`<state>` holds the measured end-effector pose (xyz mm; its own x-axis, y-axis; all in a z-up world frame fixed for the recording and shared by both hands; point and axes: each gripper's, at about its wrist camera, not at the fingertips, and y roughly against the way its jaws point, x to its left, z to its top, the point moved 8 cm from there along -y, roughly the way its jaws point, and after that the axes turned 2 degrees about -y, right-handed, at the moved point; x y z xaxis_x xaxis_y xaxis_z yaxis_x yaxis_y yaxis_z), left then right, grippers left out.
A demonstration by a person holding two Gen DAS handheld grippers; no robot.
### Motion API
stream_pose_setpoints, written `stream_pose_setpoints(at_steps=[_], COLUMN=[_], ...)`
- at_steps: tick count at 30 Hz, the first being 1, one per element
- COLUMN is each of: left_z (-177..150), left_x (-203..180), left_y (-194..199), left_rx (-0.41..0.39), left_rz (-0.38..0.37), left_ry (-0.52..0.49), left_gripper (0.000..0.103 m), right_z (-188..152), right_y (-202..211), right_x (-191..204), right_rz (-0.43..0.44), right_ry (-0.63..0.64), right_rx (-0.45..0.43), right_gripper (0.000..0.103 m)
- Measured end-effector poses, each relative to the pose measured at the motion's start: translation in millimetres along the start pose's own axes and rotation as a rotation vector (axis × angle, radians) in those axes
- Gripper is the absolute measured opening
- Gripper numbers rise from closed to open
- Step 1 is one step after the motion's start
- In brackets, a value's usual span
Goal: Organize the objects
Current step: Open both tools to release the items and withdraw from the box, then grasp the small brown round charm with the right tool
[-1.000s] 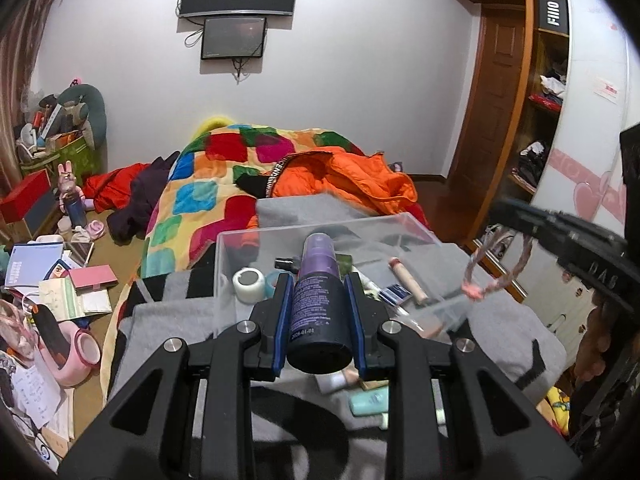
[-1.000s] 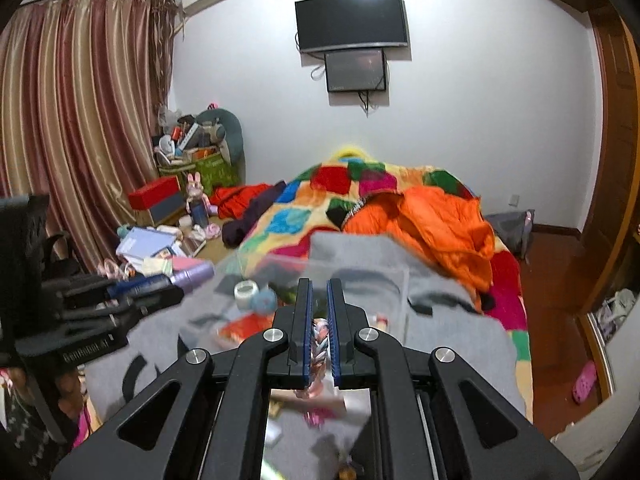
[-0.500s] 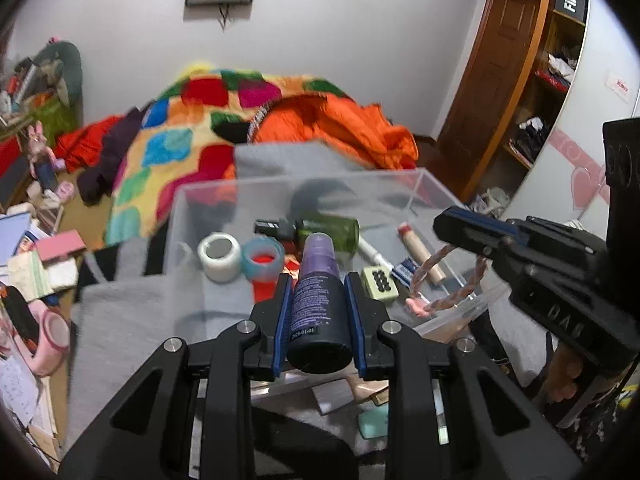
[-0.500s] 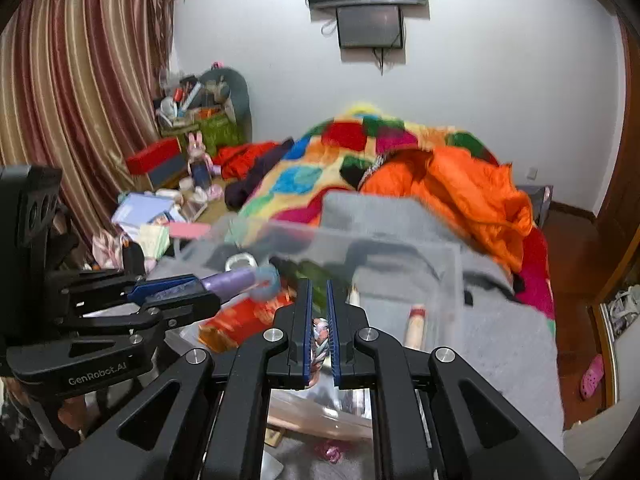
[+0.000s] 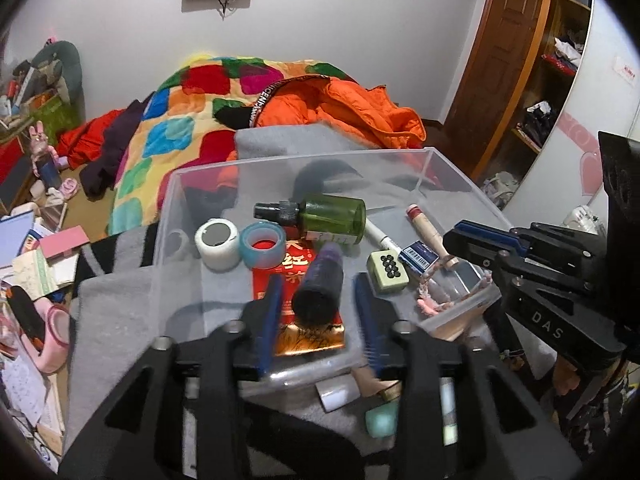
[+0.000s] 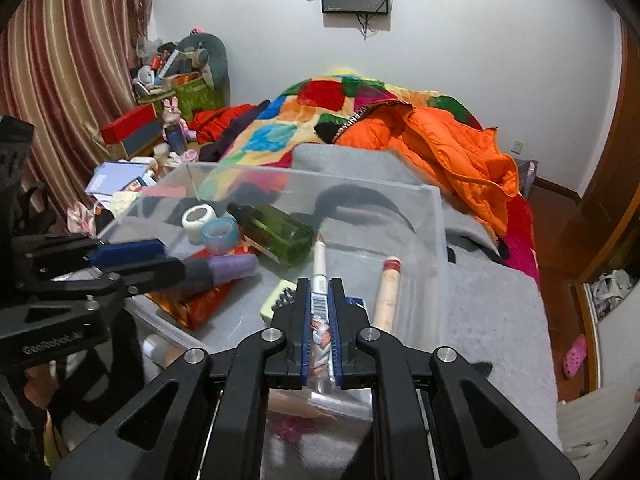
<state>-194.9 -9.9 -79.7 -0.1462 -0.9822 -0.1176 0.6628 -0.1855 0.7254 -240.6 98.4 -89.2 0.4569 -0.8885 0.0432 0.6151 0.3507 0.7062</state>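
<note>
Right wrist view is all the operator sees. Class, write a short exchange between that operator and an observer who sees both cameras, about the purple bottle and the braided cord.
Operator: From the side, I can't tell whether the left gripper grips the purple bottle.
Observer: It doesn't. The left wrist view shows its fingers spread, with a gap either side of the bottle.
Operator: My right gripper is shut on the braided cord. Where does the loose end hang?
Observer: It dangles at the clear bin's near right corner, beside the green dotted block.
</note>
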Motion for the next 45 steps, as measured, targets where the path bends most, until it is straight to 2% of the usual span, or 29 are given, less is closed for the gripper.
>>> stream_pose_setpoints(at_steps=[1, 2, 5, 9, 11, 13, 19, 23, 30, 32, 33, 34, 38, 41, 45], left_z=[-0.1, -0.4, -1.5, -5.2, -8.1, -12.1, -35.1, -56.3, -95.7, -99.8, -100.4, -100.7, -96.3, -90.1, -85.0], left_x=[-0.3, -1.5, -7.1, -15.3, -19.1, -22.2, -32.2, -37.3, -45.9, -50.9, -53.4, -56.3, -65.4, -73.9, -93.3], left_y=[2.8, 7.2, 18.7, 36.2, 44.5, 51.8, 58.4, 49.6, 18.1, 13.8, 13.7, 13.6, 20.9, 29.0, 26.8], left_rx=[-0.008, -0.02, -0.045, -0.08, -0.096, -0.108, -0.078, -0.031, 0.098, 0.109, 0.109, 0.108, 0.086, 0.065, 0.082], left_rz=[0.007, 0.017, 0.037, 0.056, 0.058, 0.054, 0.045, 0.03, -0.033, -0.042, -0.043, -0.047, -0.047, -0.057, -0.118], left_ry=[-0.004, -0.011, -0.04, -0.063, -0.067, -0.063, -0.068, -0.069, -0.016, -0.022, -0.027, -0.034, -0.079, -0.131, -0.219], left_gripper=[0.054, 0.058, 0.063, 0.077, 0.091, 0.096, 0.097, 0.098, 0.098, 0.098, 0.098, 0.098, 0.098, 0.098, 0.098], right_z=[-0.9, -1.4, -0.9, 0.7, -0.5, -3.8, -25.5, -51.0, -109.6, -118.4, -120.7, -121.2, -119.8, -118.6, -120.5], right_y=[1.1, 3.6, 16.4, 37.7, 47.6, 59.1, 83.6, 85.1, 60.7, 54.1, 52.0, 51.9, 50.9, 51.7, 55.5], right_x=[-0.8, -1.9, -7.4, -12.1, -15.4, -19.3, -26.4, -28.5, -30.3, -29.8, -29.7, -28.3, -23.1, -21.8, -24.2], right_rz=[-0.004, -0.005, -0.015, -0.039, -0.046, -0.053, -0.072, -0.059, -0.01, -0.016, -0.023, -0.024, -0.008, -0.009, -0.004], right_ry=[0.001, 0.0, -0.008, -0.009, -0.015, -0.026, -0.039, -0.06, -0.122, -0.12, -0.11, -0.103, -0.086, -0.08, -0.099], right_rx=[0.002, -0.002, -0.034, -0.076, -0.093, -0.114, -0.123, -0.079, 0.075, 0.099, 0.104, 0.096, 0.081, 0.069, 0.061], right_gripper=[0.016, 0.022, 0.035, 0.045, 0.056, 0.06, 0.062, 0.062, 0.061, 0.051, 0.049, 0.048, 0.025, 0.014, 0.012])
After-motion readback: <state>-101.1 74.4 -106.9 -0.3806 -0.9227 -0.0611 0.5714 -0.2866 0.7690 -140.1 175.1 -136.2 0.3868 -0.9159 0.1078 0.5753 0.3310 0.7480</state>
